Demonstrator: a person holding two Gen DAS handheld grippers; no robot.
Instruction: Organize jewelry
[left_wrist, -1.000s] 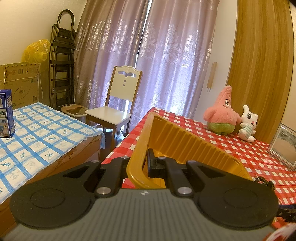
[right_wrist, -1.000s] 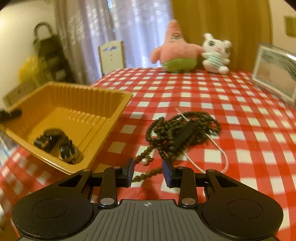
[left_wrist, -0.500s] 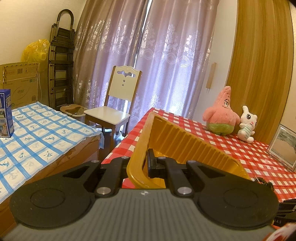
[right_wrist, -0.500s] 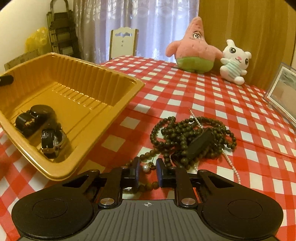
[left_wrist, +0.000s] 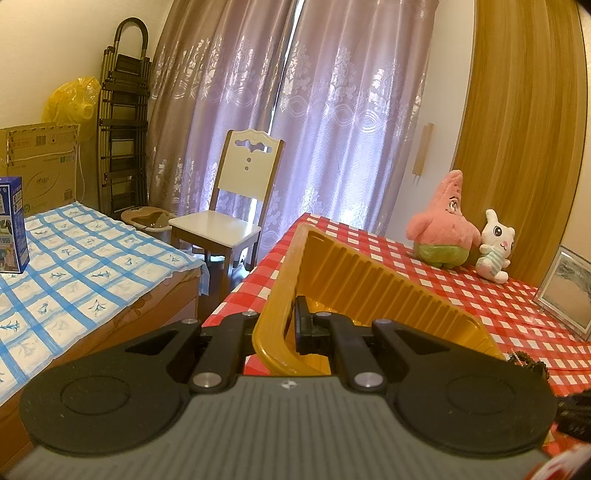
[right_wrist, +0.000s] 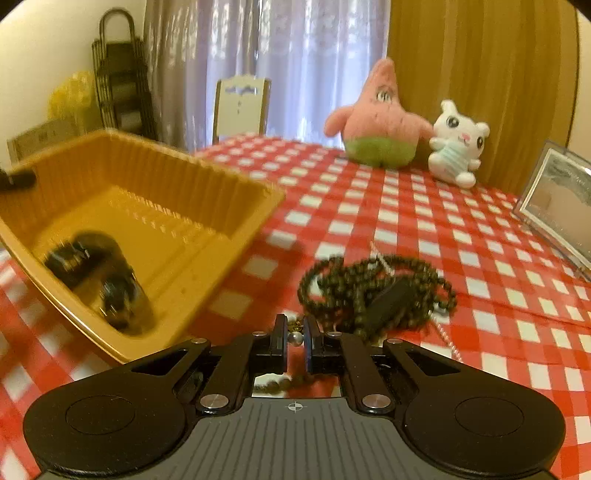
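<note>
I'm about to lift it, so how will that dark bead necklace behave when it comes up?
The dark bead necklace lies coiled, so it's probably floppy and will dangle. It's tangled with a white bead strand, which may drag along. The right claw pinches only one end.

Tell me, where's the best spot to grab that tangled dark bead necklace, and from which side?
Probably by the loose strand trailing off the near edge of the dark bead necklace, coming in low from the near side. The main heap is a bulky knot of loops, while this end lies thin enough to fit between the fingers. The right gripper is already nearly closed around that strand and its small pearl bead.
</note>
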